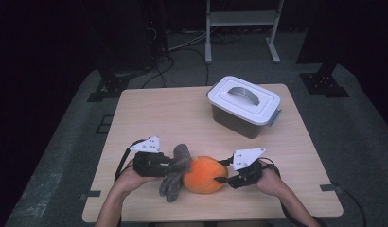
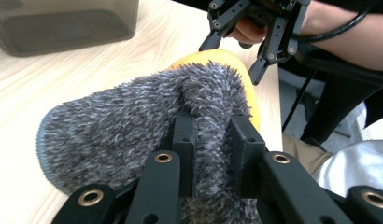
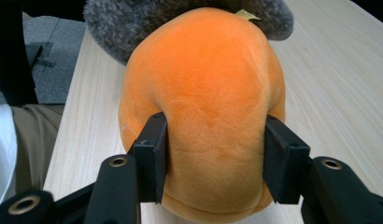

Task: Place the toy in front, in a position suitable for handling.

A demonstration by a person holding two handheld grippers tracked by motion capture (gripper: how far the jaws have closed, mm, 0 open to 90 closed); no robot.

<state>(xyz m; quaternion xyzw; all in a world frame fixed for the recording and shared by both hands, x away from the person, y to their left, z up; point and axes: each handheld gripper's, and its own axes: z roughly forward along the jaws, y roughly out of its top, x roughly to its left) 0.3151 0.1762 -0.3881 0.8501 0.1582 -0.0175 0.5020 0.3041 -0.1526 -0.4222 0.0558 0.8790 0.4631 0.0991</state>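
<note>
Pulling your two hands apart now could tear the grey fur (image 1: 175, 172) out of the left gripper (image 1: 171, 164), whose jaws are closed on only a thin fold of it, while the right gripper (image 1: 224, 179) has its jaws wide around the orange toy (image 1: 204, 175), pressing both sides. You have the toy at the lower middle of the high view, on the table (image 1: 182, 118); its long axis runs left to right, fur end to the left, and the lidded box (image 1: 244, 106) stands well apart at upper right.

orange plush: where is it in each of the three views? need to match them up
High view: orange plush at the near table edge, centre, between both grippers.
Left gripper view: upper centre, mostly behind the grey furry part this gripper pinches.
Right gripper view: centre, squeezed between this gripper's jaws.
Shared landmark: the grey furry part, left of the orange in the high view, top edge in the right gripper view.
</note>
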